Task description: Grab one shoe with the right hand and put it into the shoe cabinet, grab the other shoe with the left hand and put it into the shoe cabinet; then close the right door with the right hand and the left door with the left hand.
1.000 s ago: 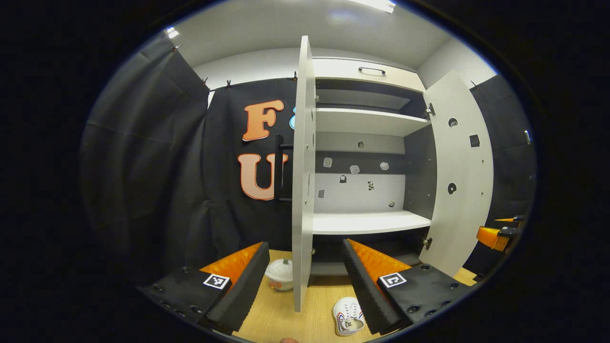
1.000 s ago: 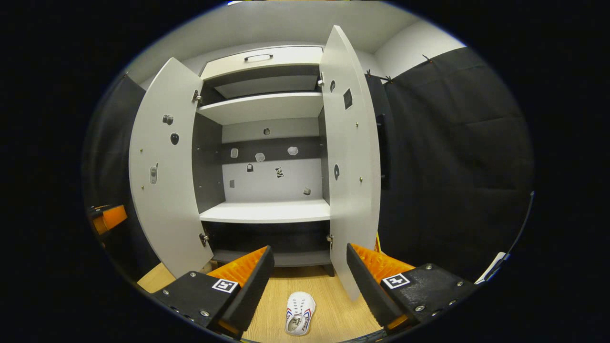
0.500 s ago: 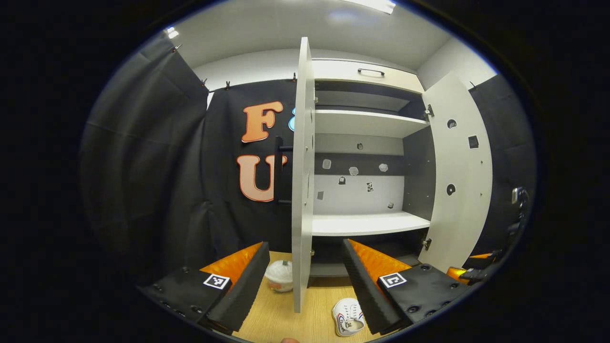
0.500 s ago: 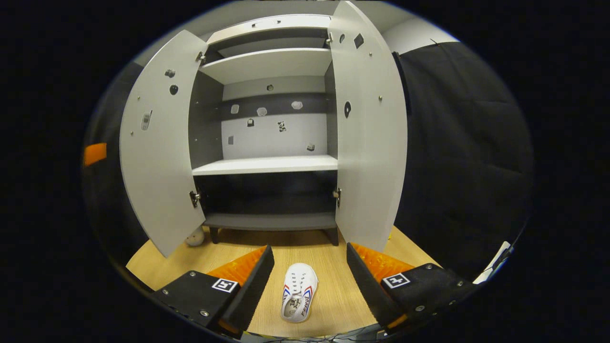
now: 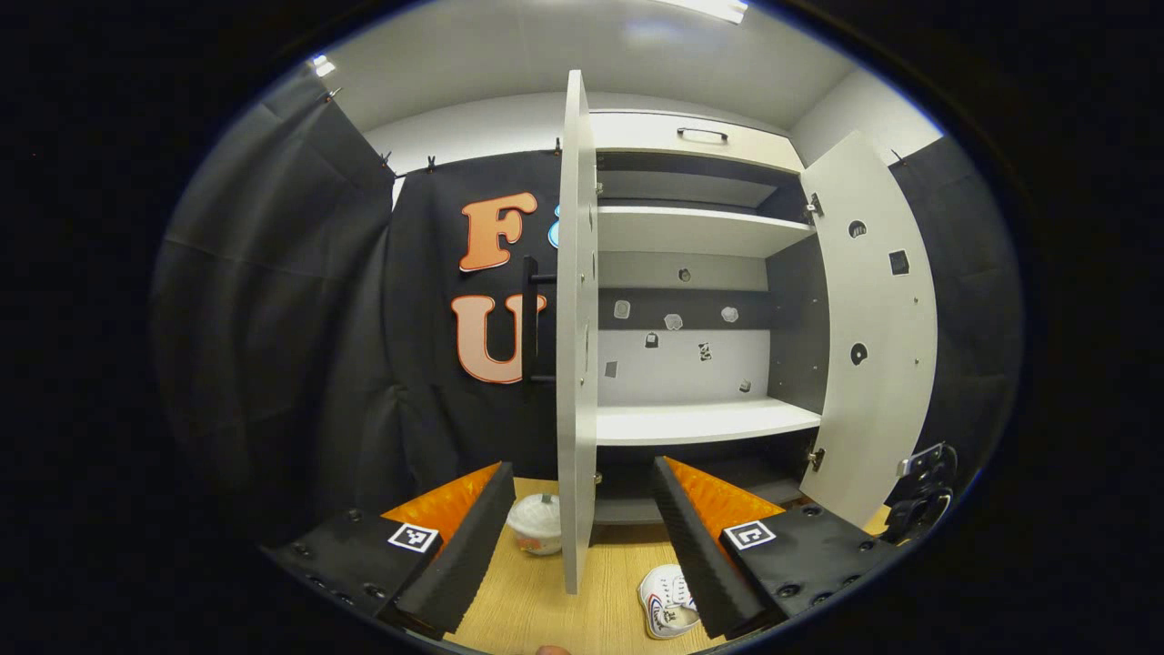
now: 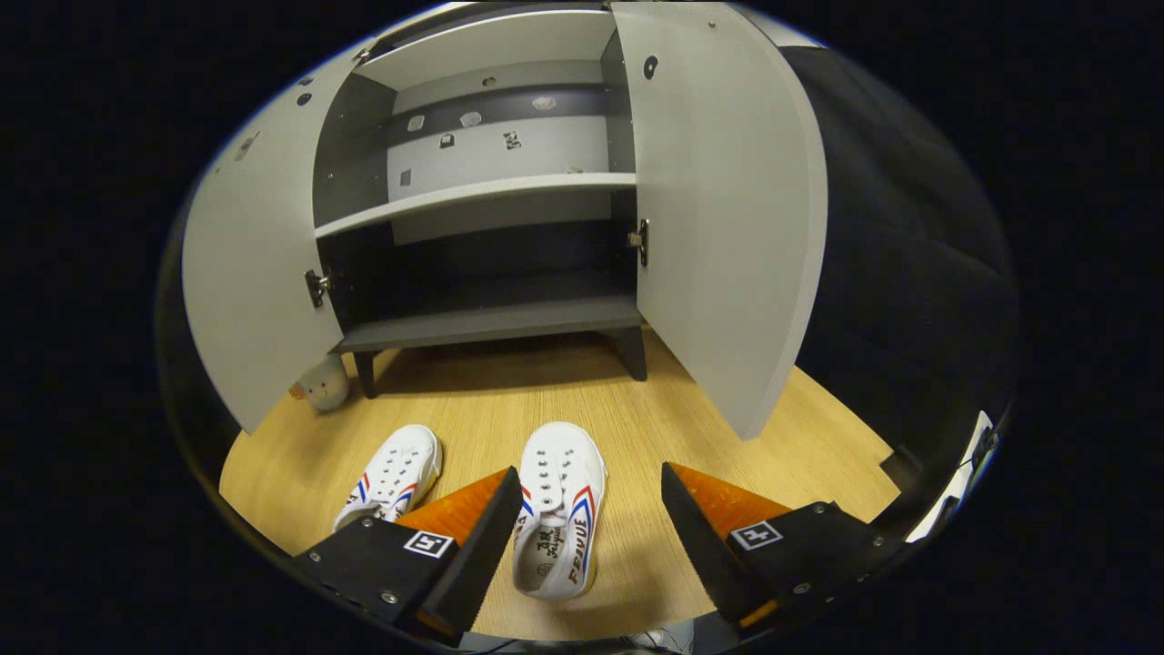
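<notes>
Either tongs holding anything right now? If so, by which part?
Nothing held. Right tongs are open above the nearer shoe on the floor; left tongs are open, straddling the left door's edge without touching.

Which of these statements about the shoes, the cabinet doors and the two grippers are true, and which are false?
1. Both cabinet doors stand open. True: the left door and the right door are swung outward.
2. One shoe already lies on the bottom shelf. False: the bottom shelf is bare; both shoes are on the wooden floor.
3. The right gripper is open above the nearer shoe. True.
4. The right gripper's fingers press on that shoe. False: they are spread apart.
5. The left gripper holds the other shoe. False: it is open and holds nothing.
</notes>
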Action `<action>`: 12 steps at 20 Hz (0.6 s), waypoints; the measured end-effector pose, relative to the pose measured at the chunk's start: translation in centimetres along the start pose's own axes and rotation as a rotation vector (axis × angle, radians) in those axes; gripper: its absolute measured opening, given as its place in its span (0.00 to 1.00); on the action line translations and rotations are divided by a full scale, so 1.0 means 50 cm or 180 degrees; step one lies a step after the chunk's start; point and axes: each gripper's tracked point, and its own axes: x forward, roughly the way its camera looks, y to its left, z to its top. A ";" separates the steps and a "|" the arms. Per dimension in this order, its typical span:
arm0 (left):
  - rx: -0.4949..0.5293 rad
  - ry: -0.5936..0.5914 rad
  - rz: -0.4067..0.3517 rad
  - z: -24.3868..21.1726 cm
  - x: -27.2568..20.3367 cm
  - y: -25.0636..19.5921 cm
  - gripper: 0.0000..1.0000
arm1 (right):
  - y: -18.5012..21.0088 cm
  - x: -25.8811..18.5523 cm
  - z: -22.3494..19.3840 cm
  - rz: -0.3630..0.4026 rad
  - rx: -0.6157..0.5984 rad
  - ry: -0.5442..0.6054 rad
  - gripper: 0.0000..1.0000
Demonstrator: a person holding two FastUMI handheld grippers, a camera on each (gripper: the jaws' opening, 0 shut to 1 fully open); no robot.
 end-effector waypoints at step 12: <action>0.0063 0.0121 0.0073 -0.038 -0.001 0.017 0.98 | 0.018 0.110 -0.144 0.0057 0.0100 0.0684 0.68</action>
